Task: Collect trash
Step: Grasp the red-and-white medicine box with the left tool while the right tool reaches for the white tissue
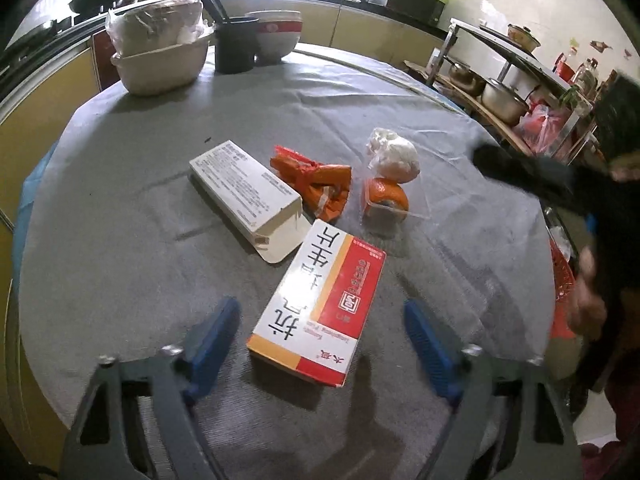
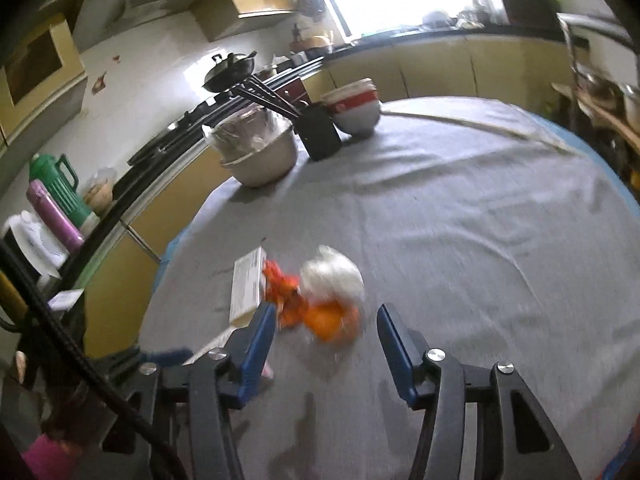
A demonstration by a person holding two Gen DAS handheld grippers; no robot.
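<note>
Trash lies on the grey-clothed table point(image 1: 120, 240). A red and white medicine box point(image 1: 320, 308) lies between the open blue fingers of my left gripper point(image 1: 324, 320). Beyond it are a white carton point(image 1: 244, 188) with an open flap, a crumpled orange wrapper point(image 1: 316, 184), and a clear plastic bag point(image 1: 390, 176) with white tissue and orange peel. My right gripper point(image 2: 326, 326) is open, close in front of the same bag point(image 2: 332, 292), beside the orange wrapper point(image 2: 284, 292) and the white carton point(image 2: 246, 288). That view is blurred.
At the table's far edge stand stacked beige basins point(image 1: 160, 56), a black chopstick holder point(image 1: 234, 44) and stacked red and white bowls point(image 1: 276, 32). A shelf with pots point(image 1: 504, 96) is at right. A counter with flasks point(image 2: 60, 208) is at left.
</note>
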